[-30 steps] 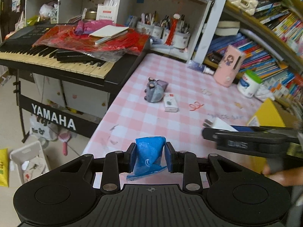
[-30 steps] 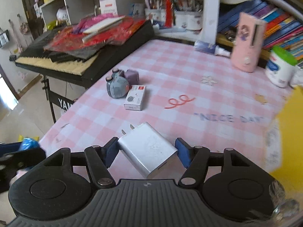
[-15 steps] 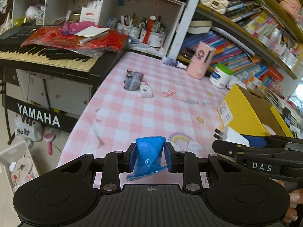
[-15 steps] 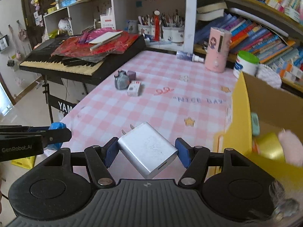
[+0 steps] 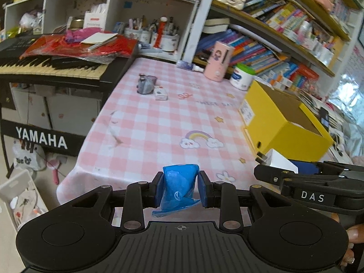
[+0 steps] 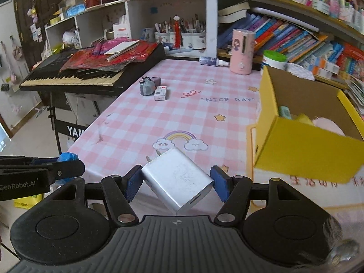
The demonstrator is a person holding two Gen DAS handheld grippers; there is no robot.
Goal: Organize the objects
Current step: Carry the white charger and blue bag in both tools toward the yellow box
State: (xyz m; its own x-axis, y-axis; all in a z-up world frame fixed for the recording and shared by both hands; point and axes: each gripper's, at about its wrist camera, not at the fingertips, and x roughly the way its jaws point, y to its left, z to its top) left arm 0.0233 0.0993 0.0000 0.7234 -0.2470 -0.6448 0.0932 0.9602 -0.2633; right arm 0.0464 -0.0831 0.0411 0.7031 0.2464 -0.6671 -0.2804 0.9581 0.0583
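Note:
My left gripper (image 5: 180,187) is shut on a crumpled blue plastic wrapper (image 5: 178,185), held above the near edge of the pink checked table (image 5: 159,125). My right gripper (image 6: 176,179) is shut on a white wall charger (image 6: 178,178) with its prongs pointing away, also over the near edge. Each gripper shows in the other's view: the right gripper (image 5: 276,170) with the charger (image 5: 278,160) to the right, the left gripper (image 6: 68,168) with the wrapper (image 6: 67,157) to the left. An open yellow cardboard box (image 6: 302,145) with several items inside stands on the table's right side.
A grey toy (image 6: 147,87) and a small white box (image 6: 160,93) lie far on the table. A pink device (image 6: 241,54) and a green-lidded tub (image 6: 274,60) stand at the back. A keyboard (image 5: 56,66) flanks the left; bookshelves (image 6: 295,36) fill the right.
Both grippers have drawn back from the middle of the table toward its near edge, still holding the wrapper and the charger. The yellow box has come into fuller view on the right.

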